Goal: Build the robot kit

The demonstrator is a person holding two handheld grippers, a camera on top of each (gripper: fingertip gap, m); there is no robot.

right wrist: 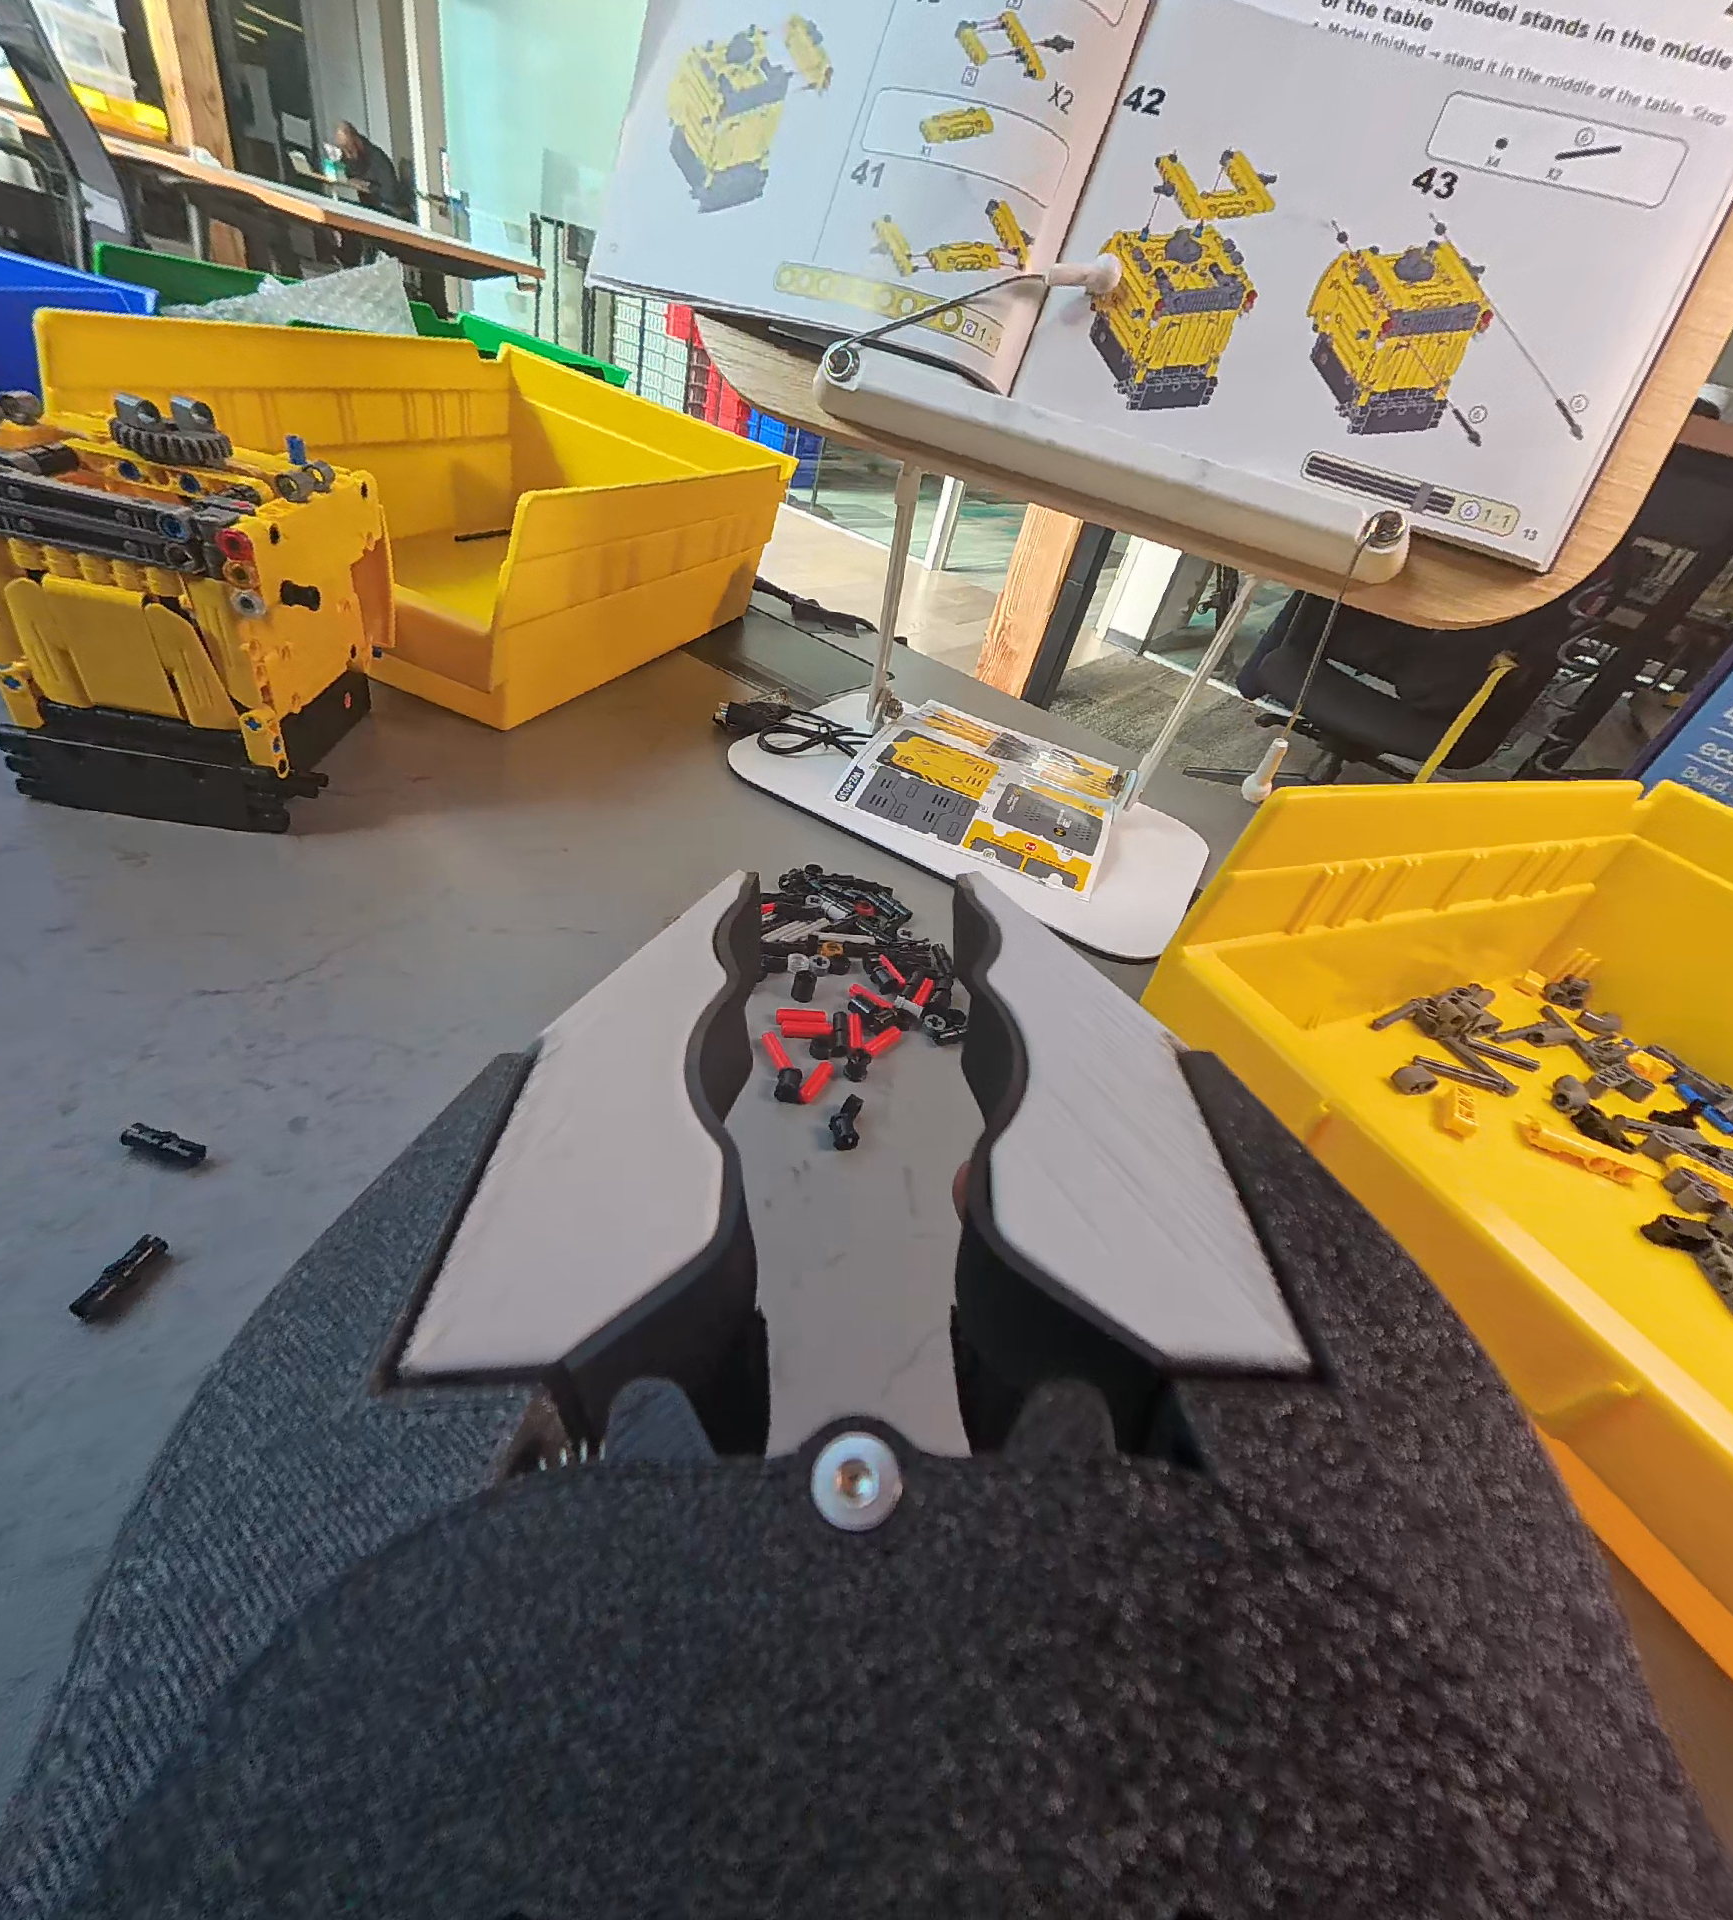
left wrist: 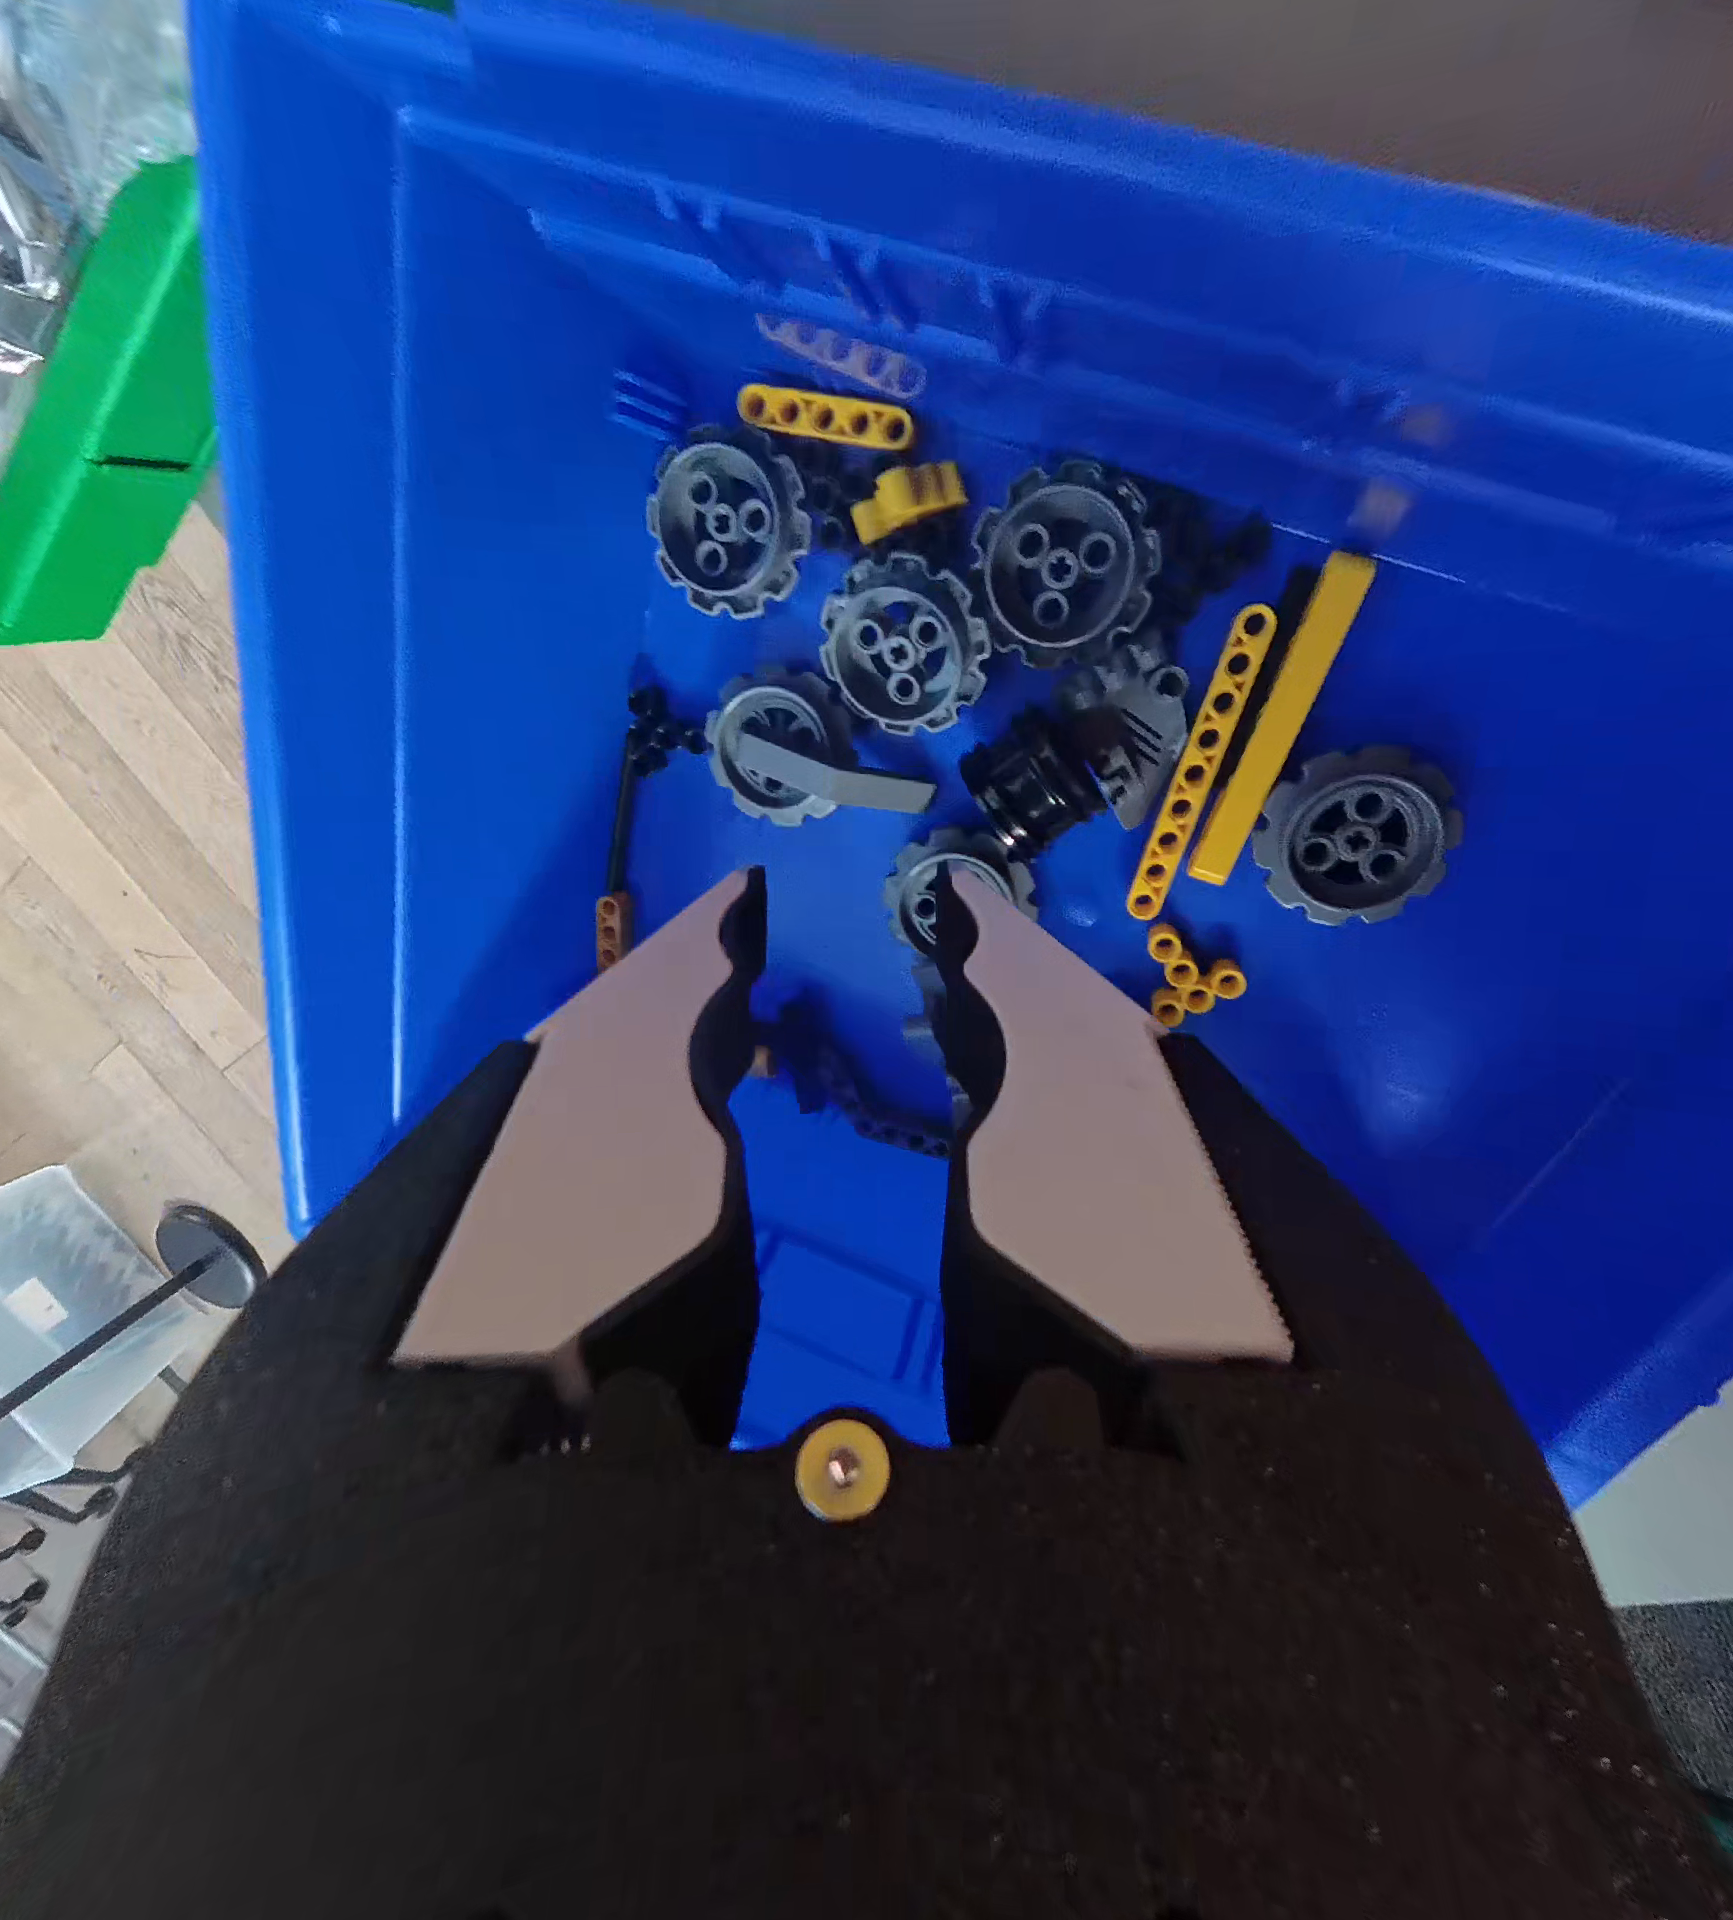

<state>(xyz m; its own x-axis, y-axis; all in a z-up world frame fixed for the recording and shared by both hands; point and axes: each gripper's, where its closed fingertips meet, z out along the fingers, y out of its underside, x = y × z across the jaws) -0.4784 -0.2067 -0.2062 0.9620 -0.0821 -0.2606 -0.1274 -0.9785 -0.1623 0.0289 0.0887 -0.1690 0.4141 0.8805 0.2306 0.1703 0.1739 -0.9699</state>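
Note:
My left gripper point(left wrist: 854, 896) is open and empty, held over a blue bin point(left wrist: 1527, 1039). The bin holds several grey toothed wheels point(left wrist: 901, 642), yellow beams point(left wrist: 1280, 717), a black cylinder part point(left wrist: 1023, 792) and small black pins. One grey wheel point(left wrist: 919, 883) lies just beside my right fingertip. My right gripper point(right wrist: 857, 894) is open and empty above a grey table point(right wrist: 218, 1018). A pile of small black and red pins point(right wrist: 857, 997) lies between and just beyond its fingers. A half-built yellow and black brick model point(right wrist: 150, 603) stands at the left.
An empty yellow bin point(right wrist: 581, 520) stands behind the model. Another yellow bin point(right wrist: 1527, 1164) at the right holds grey and yellow connectors. An open instruction booklet point(right wrist: 1205, 229) rests on a stand. Two loose black pins point(right wrist: 161, 1145) lie at the left. A green bin point(left wrist: 83, 436) sits beside the blue one. The gap from one gripper's tips to the other's is roughly 60 centimetres.

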